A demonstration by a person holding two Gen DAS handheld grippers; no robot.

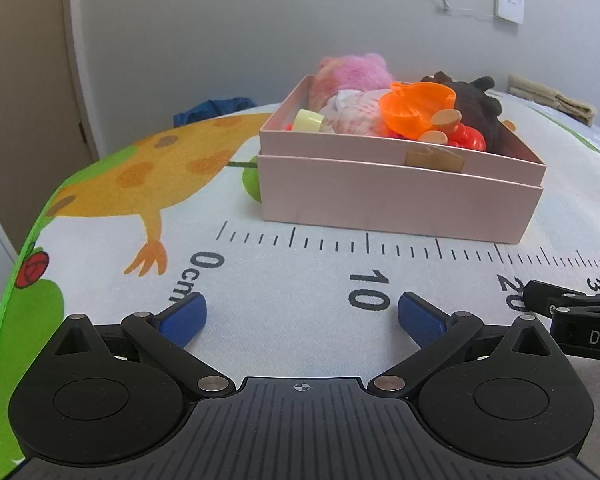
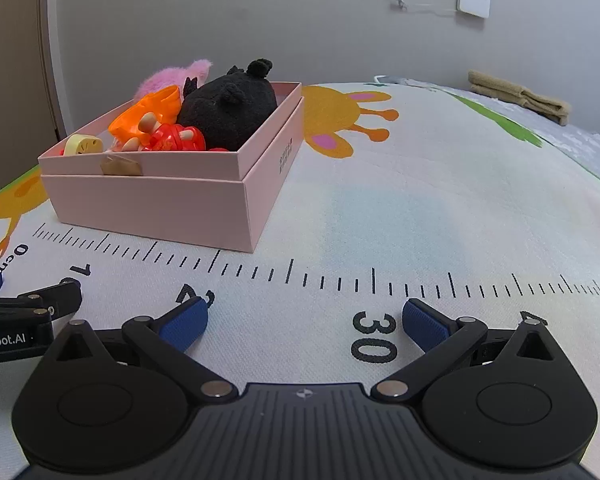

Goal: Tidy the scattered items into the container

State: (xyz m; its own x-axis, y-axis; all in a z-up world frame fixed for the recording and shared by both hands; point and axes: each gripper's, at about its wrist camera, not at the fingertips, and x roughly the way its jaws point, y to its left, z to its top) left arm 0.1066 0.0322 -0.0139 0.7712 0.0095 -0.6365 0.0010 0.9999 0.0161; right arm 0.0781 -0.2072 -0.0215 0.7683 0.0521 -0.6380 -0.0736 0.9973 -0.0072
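**A:** ok so where's everything sitting right now? I see the pale pink cardboard box (image 1: 400, 196) on the printed cartoon play mat (image 1: 300, 280), just past the ruler markings.

**B:** yep, and it's packed. Fluffy pink plush toy (image 1: 354, 72) at the far end, black fuzzy plush toy (image 2: 228, 108) heaped along one side and poking above the rim, translucent orange plastic bowl-shaped piece (image 1: 416, 108) tilted on top of the pile. Under that there's a shiny red plastic toy (image 2: 172, 140) and a pale yellow round lotus-slice toy (image 2: 83, 146) leaning at the near corner.

**A:** anything loose on the mat?

**B:** not near the box that I can see. There's a crumpled blue cloth (image 1: 214, 109) off the far edge and a folded tan towel (image 2: 518, 96) way back by the wall, both well apart from the box.

**A:** and the grippers?

**B:** left gripper (image 1: 302, 316) is spread wide, blue pads far apart, nothing between them, low over the mat around the "10" mark. Right gripper (image 2: 306, 320) same deal, wide and empty, by the "30". They're side by side, each one shows up at the edge of the other's view. Both stay short of the box, not touching it.
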